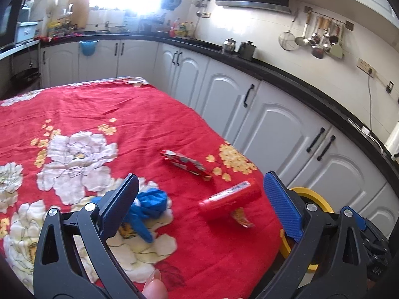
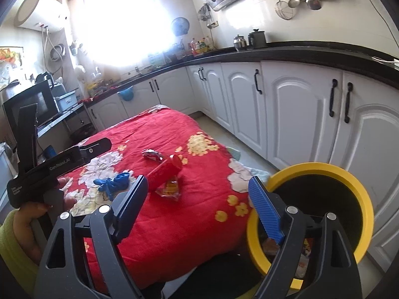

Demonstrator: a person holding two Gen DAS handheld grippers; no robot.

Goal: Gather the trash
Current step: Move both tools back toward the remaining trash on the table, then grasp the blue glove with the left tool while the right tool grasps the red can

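On the red flowered cloth (image 1: 99, 104) lie a red can (image 1: 229, 203) on its side, a small crumpled wrapper (image 1: 242, 218) under its end, a long red snack wrapper (image 1: 185, 162) and a blue glove (image 1: 149, 206). My left gripper (image 1: 200, 177) hovers open above the near edge, with the can ahead between its fingers and untouched. My right gripper (image 2: 198, 179) is open and holds nothing, its right finger over the yellow-rimmed bin (image 2: 349, 174). The right wrist view also shows the can (image 2: 165, 172), the glove (image 2: 114, 183) and the left gripper (image 2: 69, 124) in a hand.
The bin (image 1: 314, 199) stands on the floor off the cloth's right corner, with some scraps inside. White cabinets (image 2: 299, 124) under a black counter run along the right, leaving a narrow floor strip. A microwave (image 2: 30, 107) sits far left.
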